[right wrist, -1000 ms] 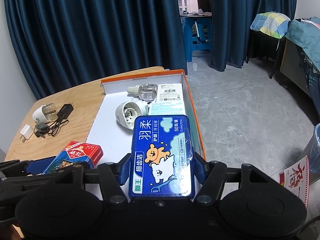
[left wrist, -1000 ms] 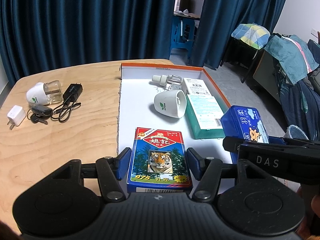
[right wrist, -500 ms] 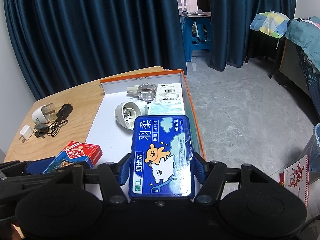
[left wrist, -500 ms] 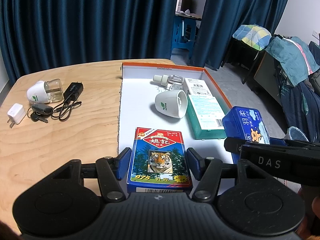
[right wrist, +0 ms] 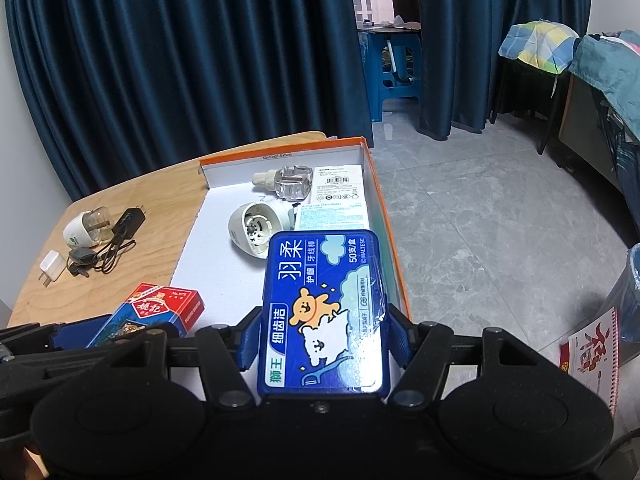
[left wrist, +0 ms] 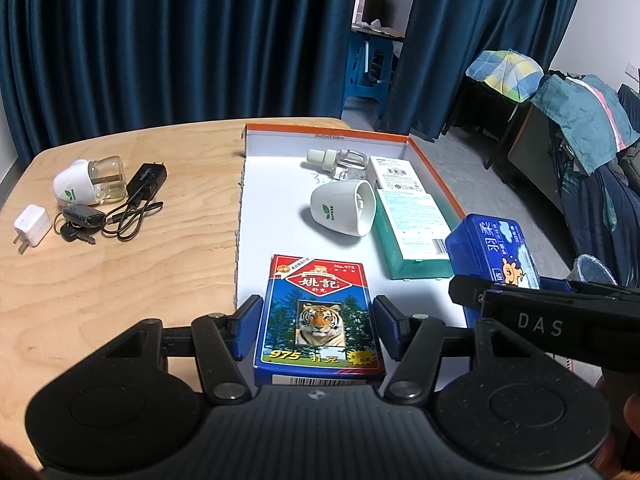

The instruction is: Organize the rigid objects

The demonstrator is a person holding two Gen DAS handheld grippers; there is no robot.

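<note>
Readable print
Card pack [left wrist: 319,316]: "975", "No.975". Floss-pick box [right wrist: 322,316]: "50", "MALTESE". Right gripper [left wrist: 536,322] body: "DAS".

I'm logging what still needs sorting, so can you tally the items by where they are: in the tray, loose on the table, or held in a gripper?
In the tray: 4 (clear bottle, white diffuser shell, white box, teal box)
Loose on the table: 4 (diffuser with bottle, black adapter, white plug, keys)
Held: 2 (card pack, floss box)
Total: 10

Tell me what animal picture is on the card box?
A tiger's face among green trees on the blue and red playing card box, clearest in the left wrist view.
</note>
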